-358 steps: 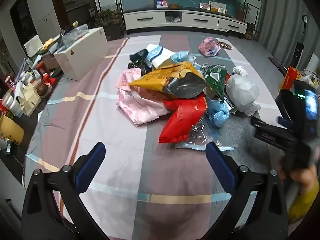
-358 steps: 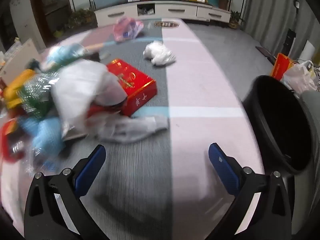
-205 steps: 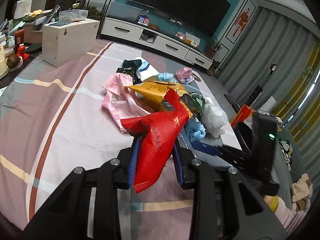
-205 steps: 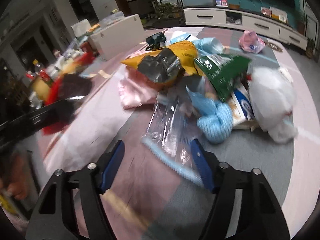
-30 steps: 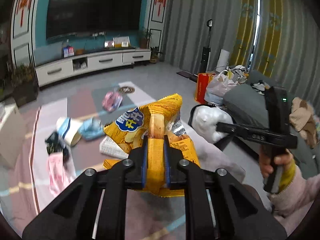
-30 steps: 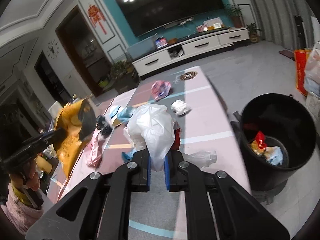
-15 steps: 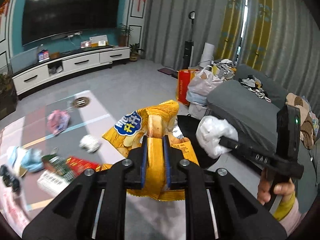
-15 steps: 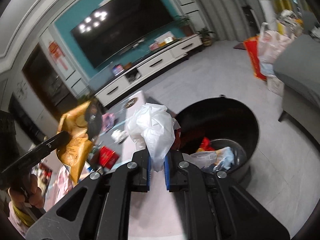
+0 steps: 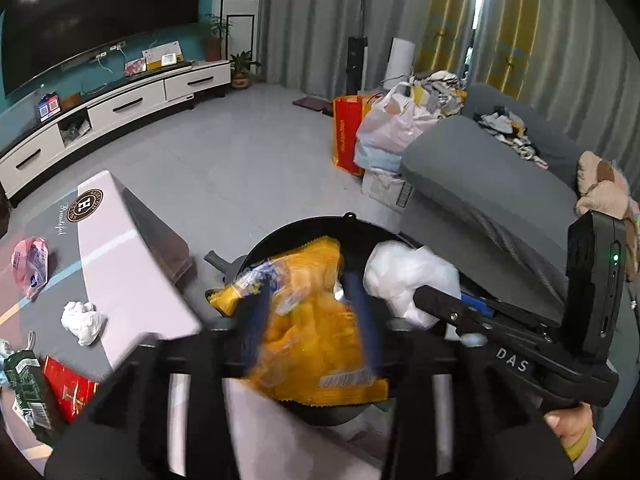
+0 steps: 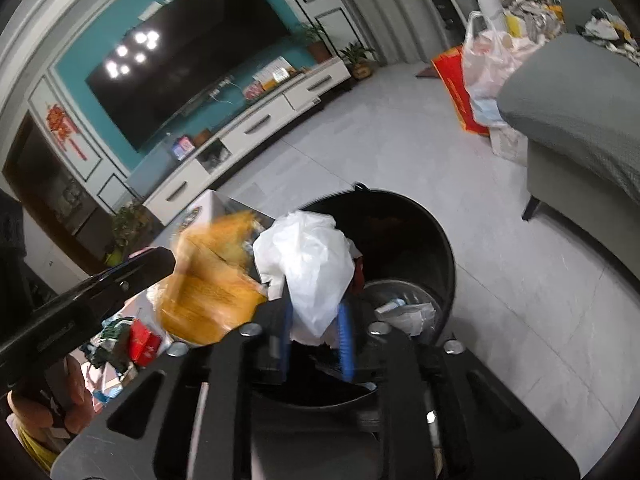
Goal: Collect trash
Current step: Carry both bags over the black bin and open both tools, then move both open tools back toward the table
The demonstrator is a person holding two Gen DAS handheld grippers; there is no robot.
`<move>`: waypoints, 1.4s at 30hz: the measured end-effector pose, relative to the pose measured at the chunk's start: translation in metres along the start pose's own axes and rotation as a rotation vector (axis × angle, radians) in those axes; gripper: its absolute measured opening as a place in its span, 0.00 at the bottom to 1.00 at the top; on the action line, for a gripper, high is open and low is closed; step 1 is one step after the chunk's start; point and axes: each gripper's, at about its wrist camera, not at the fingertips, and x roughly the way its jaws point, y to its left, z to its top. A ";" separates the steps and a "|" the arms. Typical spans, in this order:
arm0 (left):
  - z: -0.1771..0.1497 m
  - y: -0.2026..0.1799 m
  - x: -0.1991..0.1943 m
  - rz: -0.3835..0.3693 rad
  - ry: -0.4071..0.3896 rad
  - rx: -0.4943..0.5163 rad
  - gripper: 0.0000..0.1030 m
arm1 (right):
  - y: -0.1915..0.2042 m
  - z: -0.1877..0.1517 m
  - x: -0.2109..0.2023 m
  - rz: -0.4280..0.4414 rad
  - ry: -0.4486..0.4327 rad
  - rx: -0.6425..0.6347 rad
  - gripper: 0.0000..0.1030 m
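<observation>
Both grippers have just been opening over the round black plastic bin (image 9: 320, 412). The left gripper (image 9: 308, 312) stands half-wide around the crinkled yellow foil snack bag (image 9: 316, 340); the right gripper (image 10: 316, 320) stands narrower around the white plastic bag (image 10: 308, 268). The snack bag hangs toward the bin's nine-o'clock rim; in my judgement it could snag there and tumble onto the table (image 9: 132, 280).
</observation>
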 end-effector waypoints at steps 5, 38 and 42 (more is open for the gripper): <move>-0.009 0.005 0.003 -0.001 0.016 -0.018 0.64 | -0.008 -0.004 -0.005 0.002 -0.004 0.028 0.45; -0.253 0.181 -0.262 0.442 -0.071 -0.602 0.84 | 0.182 -0.116 -0.022 0.220 0.295 -0.434 0.51; -0.274 0.199 -0.269 0.490 -0.055 -0.680 0.84 | 0.214 -0.137 -0.014 0.262 0.337 -0.516 0.52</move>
